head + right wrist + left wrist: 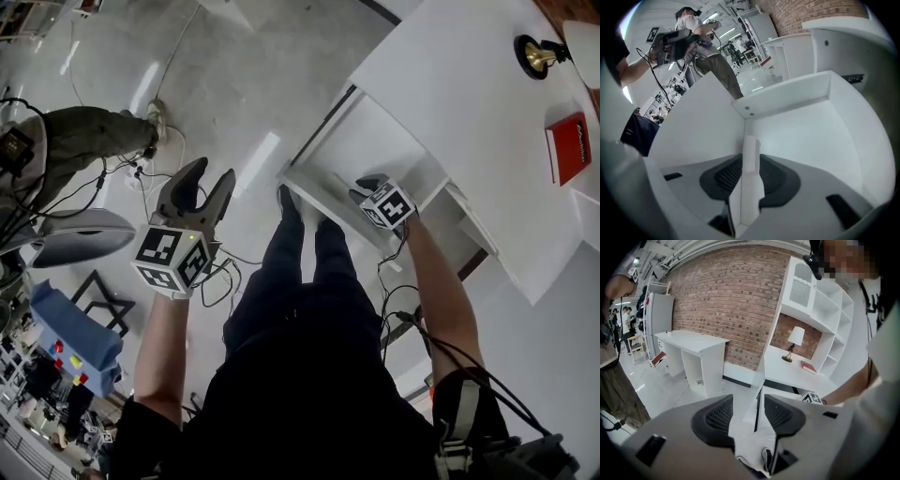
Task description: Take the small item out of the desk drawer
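Right claw (750, 165) part-spread, ribbed black pads pinching the small white slab (751, 147). The slab is flat, smooth and square-edged, and its end juts past the claw tips, inside the open drawer (811, 136). Drawer and tabletop (469, 94) are smooth matte white board. Left claw (210, 180) spread wide, empty, over the glossy floor (234, 56).

We see a white desk (450, 94) with a white drawer (370, 141), a red book (568, 147) and a black-and-brass lamp base (536, 56). The left gripper (212, 176) and right gripper (367, 186) are grey and carry black-and-white square markers. Their ribbed pads (726, 176) are black, the small item (751, 154) at the right one's pads is white, and the brick wall (726, 301) is red-brown.
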